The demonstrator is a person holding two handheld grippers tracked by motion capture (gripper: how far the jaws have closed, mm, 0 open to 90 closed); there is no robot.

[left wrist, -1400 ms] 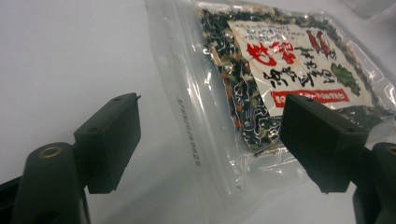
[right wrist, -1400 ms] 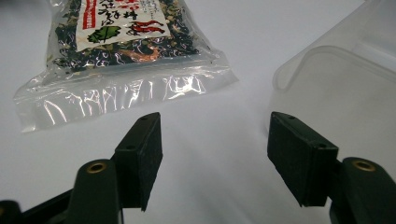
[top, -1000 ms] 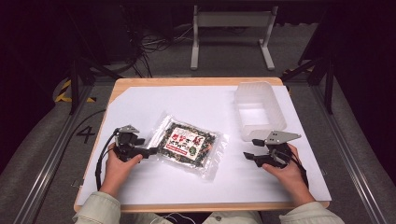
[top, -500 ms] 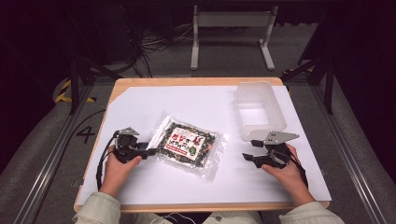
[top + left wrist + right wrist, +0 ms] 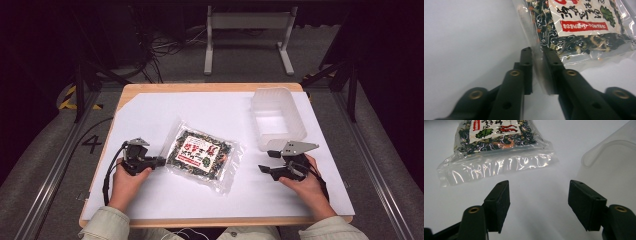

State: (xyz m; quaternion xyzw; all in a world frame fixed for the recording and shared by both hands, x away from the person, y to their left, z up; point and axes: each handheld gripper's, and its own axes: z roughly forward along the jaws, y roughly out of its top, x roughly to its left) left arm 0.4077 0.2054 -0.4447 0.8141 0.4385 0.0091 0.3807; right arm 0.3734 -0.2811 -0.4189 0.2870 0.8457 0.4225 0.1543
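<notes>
High view: the snack bag lies flat on the white table sheet, its long axis running diagonally between the hands. The left gripper meets the bag's near-left edge; the right gripper rests apart from it, beside the clear plastic tub.

Left gripper view: the jaws have just been closing and now pinch the bag's clear edge seal between them.

Right gripper view: the jaws stand spread and hold nothing, with the bag ahead and to the left, untouched.
</notes>
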